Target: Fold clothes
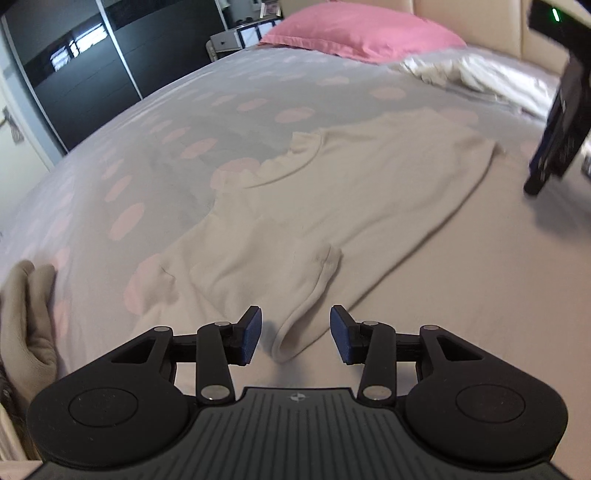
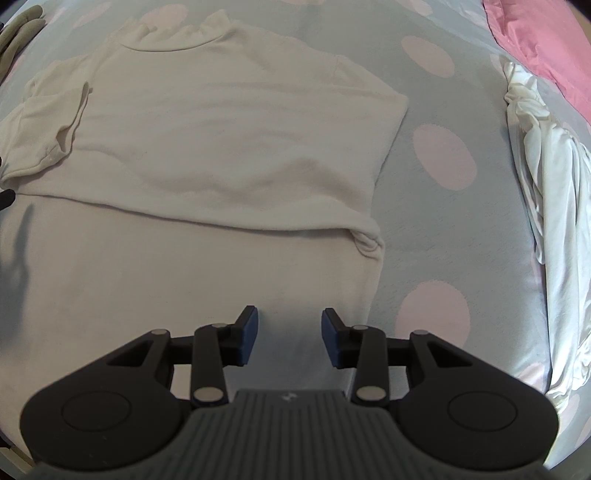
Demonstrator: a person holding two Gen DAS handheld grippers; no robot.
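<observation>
A cream T-shirt [image 1: 332, 192] lies flat on the bed, its lower part folded up over the body. It also shows in the right wrist view [image 2: 229, 140], with the collar [image 2: 173, 35] at the top. My left gripper [image 1: 295, 334] is open and empty, its jaws on either side of the sleeve opening [image 1: 291, 339] without holding it. My right gripper [image 2: 289, 332] is open and empty just above the shirt's lower layer near its right edge. The right gripper also shows at the right edge of the left wrist view [image 1: 557, 140].
The bedspread [image 1: 166, 122] is grey with pink dots. A pink pillow [image 1: 362, 33] and a crumpled white garment [image 2: 546, 206] lie toward the headboard. A beige cloth [image 1: 26, 317] lies at the bed's left side. A dark wardrobe [image 1: 81, 66] stands beyond the bed.
</observation>
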